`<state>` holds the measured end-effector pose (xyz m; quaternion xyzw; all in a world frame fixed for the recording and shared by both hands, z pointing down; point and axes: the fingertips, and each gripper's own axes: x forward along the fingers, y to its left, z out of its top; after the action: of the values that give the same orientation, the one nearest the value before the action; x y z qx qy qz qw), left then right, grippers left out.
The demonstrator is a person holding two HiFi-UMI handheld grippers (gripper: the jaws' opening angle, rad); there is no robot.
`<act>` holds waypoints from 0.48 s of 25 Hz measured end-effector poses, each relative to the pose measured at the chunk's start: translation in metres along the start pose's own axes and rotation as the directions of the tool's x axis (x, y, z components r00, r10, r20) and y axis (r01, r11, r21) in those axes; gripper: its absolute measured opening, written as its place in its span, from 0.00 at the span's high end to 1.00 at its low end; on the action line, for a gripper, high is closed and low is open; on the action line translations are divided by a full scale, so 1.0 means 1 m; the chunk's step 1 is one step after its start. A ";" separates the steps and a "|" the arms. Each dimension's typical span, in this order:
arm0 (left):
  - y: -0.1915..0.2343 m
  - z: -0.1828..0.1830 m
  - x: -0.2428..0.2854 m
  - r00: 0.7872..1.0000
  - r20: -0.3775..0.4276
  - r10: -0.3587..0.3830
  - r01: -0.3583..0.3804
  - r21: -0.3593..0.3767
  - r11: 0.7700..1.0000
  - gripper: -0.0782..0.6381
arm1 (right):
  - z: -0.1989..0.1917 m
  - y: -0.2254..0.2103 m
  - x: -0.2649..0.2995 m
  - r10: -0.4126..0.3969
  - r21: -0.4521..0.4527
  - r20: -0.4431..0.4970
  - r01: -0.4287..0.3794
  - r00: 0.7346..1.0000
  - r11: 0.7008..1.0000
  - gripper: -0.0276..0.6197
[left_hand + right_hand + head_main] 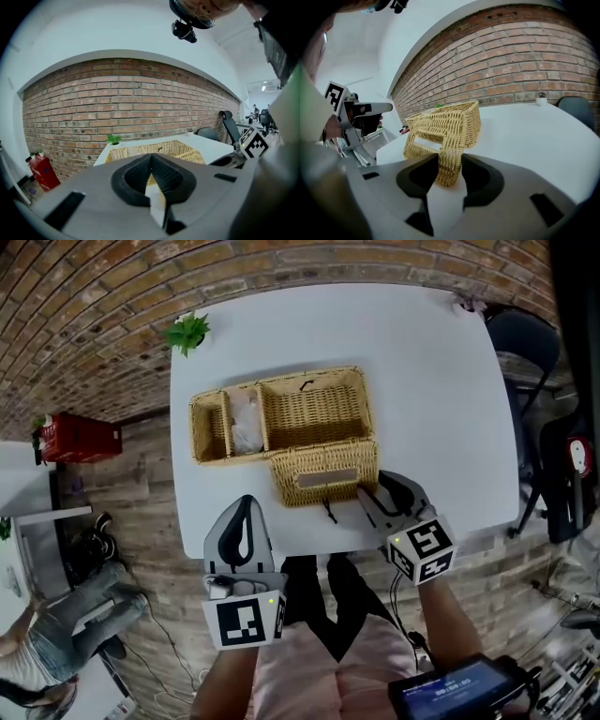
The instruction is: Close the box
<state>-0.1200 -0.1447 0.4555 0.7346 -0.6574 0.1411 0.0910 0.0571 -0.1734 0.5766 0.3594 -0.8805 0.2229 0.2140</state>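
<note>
A wicker box [314, 409] with compartments stands on the white table [422, 381]. Its hinged lid [322, 474] hangs open toward me, slot handle facing up. My right gripper [372, 487] is at the lid's right corner; in the right gripper view the lid [440, 133] sits between the pads with both pressing on the wicker, so the right gripper [449, 164] is shut on it. My left gripper [246, 504] hovers at the table's front edge, left of the lid, shut and empty. The left gripper view has the left gripper [151, 157] pointing at the box [183, 151].
Something white [246, 423] lies in the box's narrow middle compartment. A small green plant [187, 331] stands at the table's far left corner. A red crate [80, 437] is on the floor to the left, dark chairs [525, 343] to the right.
</note>
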 end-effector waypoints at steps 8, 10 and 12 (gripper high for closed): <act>-0.007 0.014 -0.007 1.000 0.025 -0.001 0.001 0.017 1.000 0.88 | -0.003 0.008 -0.007 0.037 0.012 -0.021 -0.037 0.999 0.999 0.71; -0.008 0.017 -0.009 1.000 0.030 0.000 0.000 0.018 1.000 0.88 | -0.003 0.011 -0.010 0.057 0.028 -0.027 -0.056 0.998 0.998 0.71; -0.011 0.020 -0.012 0.999 0.038 -0.001 0.001 0.014 1.000 0.88 | -0.002 0.014 -0.014 0.080 0.053 -0.032 -0.078 0.996 0.996 0.71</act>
<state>-0.1084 -0.1386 0.4330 0.7380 -0.6577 0.1319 0.0735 0.0570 -0.1556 0.5673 0.3258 -0.8843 0.2598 0.2108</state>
